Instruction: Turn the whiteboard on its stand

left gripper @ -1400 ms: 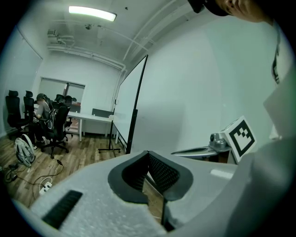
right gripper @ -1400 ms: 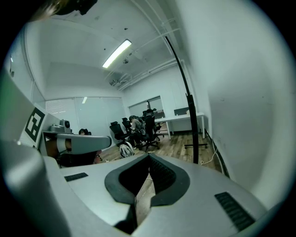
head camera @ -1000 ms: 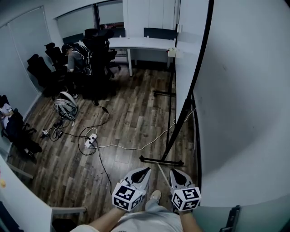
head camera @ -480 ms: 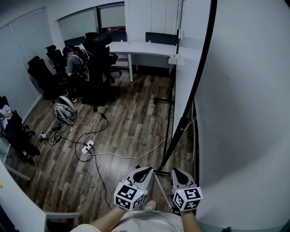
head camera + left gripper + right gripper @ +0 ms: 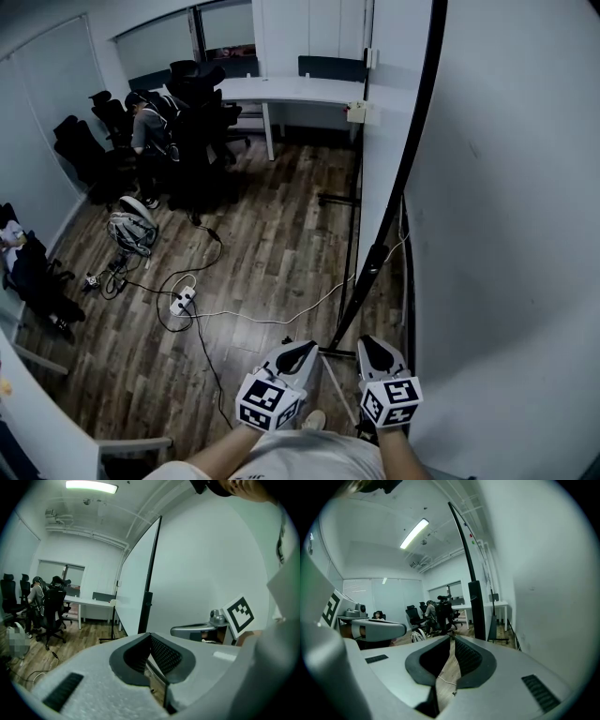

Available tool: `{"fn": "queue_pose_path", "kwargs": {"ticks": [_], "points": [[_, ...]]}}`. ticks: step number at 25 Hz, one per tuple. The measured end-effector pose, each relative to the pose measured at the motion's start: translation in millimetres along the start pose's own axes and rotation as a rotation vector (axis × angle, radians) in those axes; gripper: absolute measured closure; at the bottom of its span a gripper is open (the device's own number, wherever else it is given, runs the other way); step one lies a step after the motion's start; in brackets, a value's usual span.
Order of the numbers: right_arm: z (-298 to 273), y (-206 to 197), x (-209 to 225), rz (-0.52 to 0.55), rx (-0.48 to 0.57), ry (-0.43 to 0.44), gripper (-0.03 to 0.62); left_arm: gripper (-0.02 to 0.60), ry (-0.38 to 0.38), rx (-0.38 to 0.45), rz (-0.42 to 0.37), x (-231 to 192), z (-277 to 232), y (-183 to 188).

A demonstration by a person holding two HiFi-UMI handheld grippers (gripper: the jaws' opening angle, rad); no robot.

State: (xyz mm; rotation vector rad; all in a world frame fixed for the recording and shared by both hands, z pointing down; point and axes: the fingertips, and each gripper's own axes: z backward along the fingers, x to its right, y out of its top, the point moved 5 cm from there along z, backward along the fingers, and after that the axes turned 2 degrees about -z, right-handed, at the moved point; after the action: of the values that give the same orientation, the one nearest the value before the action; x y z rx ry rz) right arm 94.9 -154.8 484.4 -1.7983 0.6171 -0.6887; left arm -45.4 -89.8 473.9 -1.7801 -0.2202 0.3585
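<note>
Over the last second both hands have carried forward, so the near foot of the stand (image 5: 364,286), which lay clear ahead of the tips, now sits right at them in the head view (an overlap in the picture only, since the grippers ride well above the floor). The left gripper (image 5: 302,349) and the right gripper (image 5: 368,344) are each closed tight on nothing, as they were a second ago. The whiteboard (image 5: 389,127) stands just ahead and slightly right, seen almost edge-on, its black near edge rising past the right gripper, close alongside the white wall (image 5: 511,234). It looks unturned. My reading is that this is the approach, with a hold on the frame yet to be taken. The floor (image 5: 272,244) is dark wood plank, crossed by cables (image 5: 272,322) from a power strip (image 5: 183,302); farther back are office chairs (image 5: 192,103), a seated person (image 5: 145,122) and a white desk (image 5: 281,91)
</note>
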Motion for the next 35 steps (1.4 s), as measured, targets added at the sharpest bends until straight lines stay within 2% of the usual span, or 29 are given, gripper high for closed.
{"fn": "queue_pose_path", "kwargs": {"ticks": [3, 12, 19, 24, 29, 35], "points": [[-11, 6, 5, 0.006, 0.008, -0.014, 0.586, 0.572, -0.008, -0.01, -0.007, -7, -4, 1], [-46, 39, 31, 0.027, 0.066, -0.127, 0.576, 0.572, -0.054, -0.036, -0.036, -34, -17, 10], [-78, 76, 51, 0.017, 0.085, -0.172, 0.468, 0.572, -0.064, -0.038, -0.036, -60, -35, 34], [-99, 82, 61, 0.021, 0.092, -0.206, 0.393, 0.572, -0.075, -0.042, -0.036, -71, -43, 29], [-122, 99, 76, 0.023, 0.087, -0.22, 0.378, 0.572, -0.078, -0.055, -0.023, -81, -55, 32], [-141, 100, 83, 0.015, 0.071, -0.233, 0.378, 0.572, -0.074, -0.064, -0.015, -90, -57, 30]]}}
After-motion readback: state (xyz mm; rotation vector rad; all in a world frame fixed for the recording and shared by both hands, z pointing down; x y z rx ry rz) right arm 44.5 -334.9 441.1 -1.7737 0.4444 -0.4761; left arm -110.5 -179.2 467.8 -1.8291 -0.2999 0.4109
